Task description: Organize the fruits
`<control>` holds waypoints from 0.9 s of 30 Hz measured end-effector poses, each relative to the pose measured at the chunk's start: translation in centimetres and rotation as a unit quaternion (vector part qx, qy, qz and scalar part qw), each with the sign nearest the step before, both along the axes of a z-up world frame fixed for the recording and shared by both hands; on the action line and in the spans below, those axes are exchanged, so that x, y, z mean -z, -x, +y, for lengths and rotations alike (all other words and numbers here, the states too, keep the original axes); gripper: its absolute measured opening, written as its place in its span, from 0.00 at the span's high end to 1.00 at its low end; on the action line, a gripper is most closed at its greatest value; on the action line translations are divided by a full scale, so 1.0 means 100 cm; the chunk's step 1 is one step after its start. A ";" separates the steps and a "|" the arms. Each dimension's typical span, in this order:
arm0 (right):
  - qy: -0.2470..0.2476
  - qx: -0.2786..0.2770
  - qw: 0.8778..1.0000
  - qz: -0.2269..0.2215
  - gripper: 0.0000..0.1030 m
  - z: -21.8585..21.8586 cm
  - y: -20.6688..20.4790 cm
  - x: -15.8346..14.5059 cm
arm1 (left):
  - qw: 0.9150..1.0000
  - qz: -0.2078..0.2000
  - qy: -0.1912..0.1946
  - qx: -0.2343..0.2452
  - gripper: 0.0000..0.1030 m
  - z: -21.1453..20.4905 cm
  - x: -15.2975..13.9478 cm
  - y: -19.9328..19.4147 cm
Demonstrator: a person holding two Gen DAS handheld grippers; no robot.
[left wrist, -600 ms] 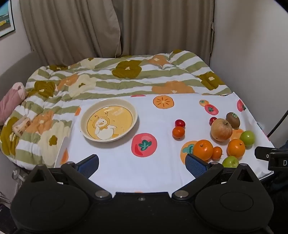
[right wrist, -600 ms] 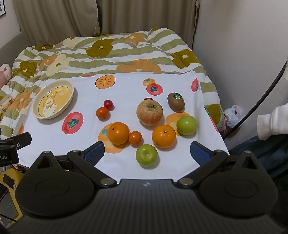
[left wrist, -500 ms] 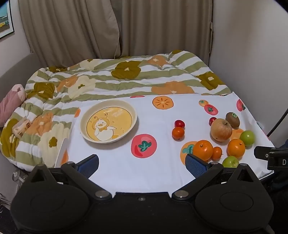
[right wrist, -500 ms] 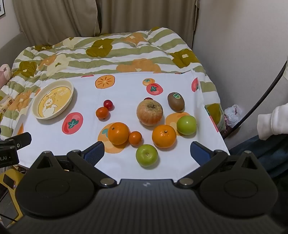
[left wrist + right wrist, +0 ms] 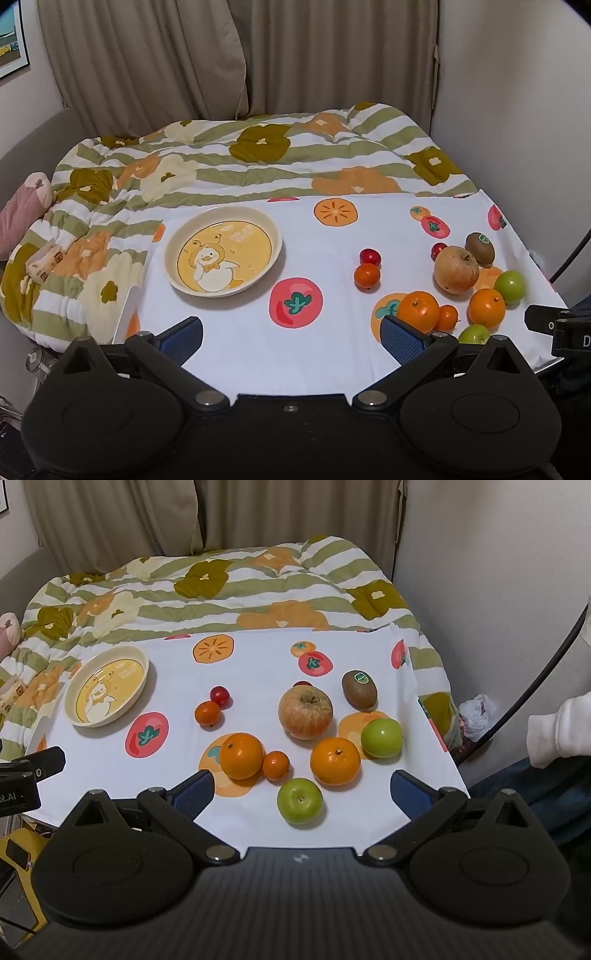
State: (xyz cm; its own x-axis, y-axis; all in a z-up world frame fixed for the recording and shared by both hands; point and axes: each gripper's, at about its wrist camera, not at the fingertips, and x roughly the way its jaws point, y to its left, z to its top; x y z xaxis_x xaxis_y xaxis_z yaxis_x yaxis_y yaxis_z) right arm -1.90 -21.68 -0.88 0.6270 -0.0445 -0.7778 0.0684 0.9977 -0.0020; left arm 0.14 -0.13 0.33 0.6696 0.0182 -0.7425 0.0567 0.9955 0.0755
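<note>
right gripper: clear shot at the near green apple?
Probably yes. The right gripper is open and empty, and the near green apple lies right between its fingers on the cloth. Nothing lies in front of it; the orange behind sits close.

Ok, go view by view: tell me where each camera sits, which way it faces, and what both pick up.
Left wrist: sits behind the open left gripper, facing across the fruit-print cloth toward the curtains; the duck plate lies ahead, the fruit off to the right.
Right wrist: sits behind the open right gripper, facing the same way; a green apple lies nearest, and a white sleeve shows at right.
Shared: the plate, the kiwi, the large apple and the striped quilt.
</note>
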 end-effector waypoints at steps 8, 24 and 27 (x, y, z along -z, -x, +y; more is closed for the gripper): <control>0.000 0.003 1.000 -0.001 0.00 -0.003 0.002 -0.002 | 1.000 0.002 0.001 0.001 0.00 -0.003 0.002 -0.004; -0.003 0.002 1.000 -0.004 0.00 -0.004 0.004 -0.003 | 1.000 -0.004 0.003 0.003 0.00 -0.004 0.000 -0.003; -0.003 0.001 1.000 -0.005 0.00 -0.004 0.004 -0.003 | 1.000 -0.004 0.002 0.003 0.00 -0.005 0.000 -0.002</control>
State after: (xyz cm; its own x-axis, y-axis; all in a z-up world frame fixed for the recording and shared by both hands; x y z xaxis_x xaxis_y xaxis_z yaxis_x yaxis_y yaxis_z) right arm -2.33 -22.10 -0.56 0.6346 -0.0417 -0.7717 0.0709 0.9975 0.0044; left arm 0.35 -0.59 0.28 0.6760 0.0105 -0.7368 0.0622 0.9955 0.0711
